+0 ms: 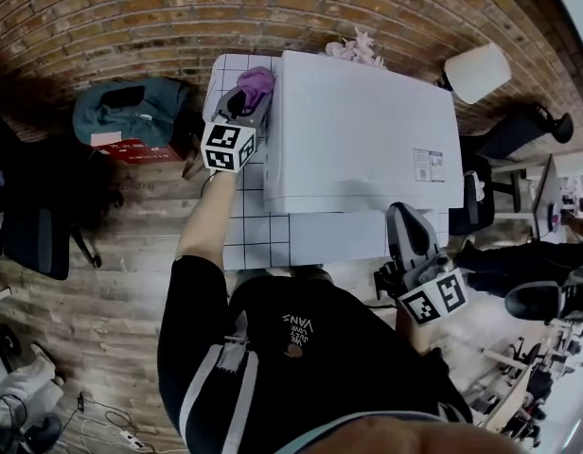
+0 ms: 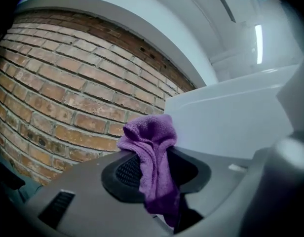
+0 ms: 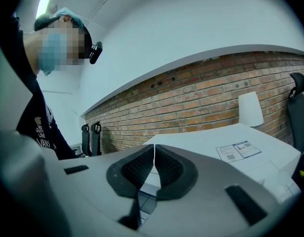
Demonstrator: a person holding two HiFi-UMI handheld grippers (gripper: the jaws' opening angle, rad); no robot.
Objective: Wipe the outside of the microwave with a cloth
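1. The left gripper [image 2: 159, 174] has its jaws clamped on a purple cloth [image 2: 153, 147], which bunches above the pads and hangs down between them.
2. The cloth is just beside the left side of the white microwave [image 1: 358, 130], toward its back corner and close to the brick wall [image 2: 68, 93].
3. The microwave stands on a white tiled table [image 1: 249, 230].
4. The right gripper [image 3: 154, 168] hovers near the microwave's front edge, toward its right end, with its jaws pressed together and nothing between them.

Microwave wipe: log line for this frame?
left gripper: shut on purple cloth | cloth: beside microwave left side, contact unclear | right gripper: jaws shut, empty, clear of microwave
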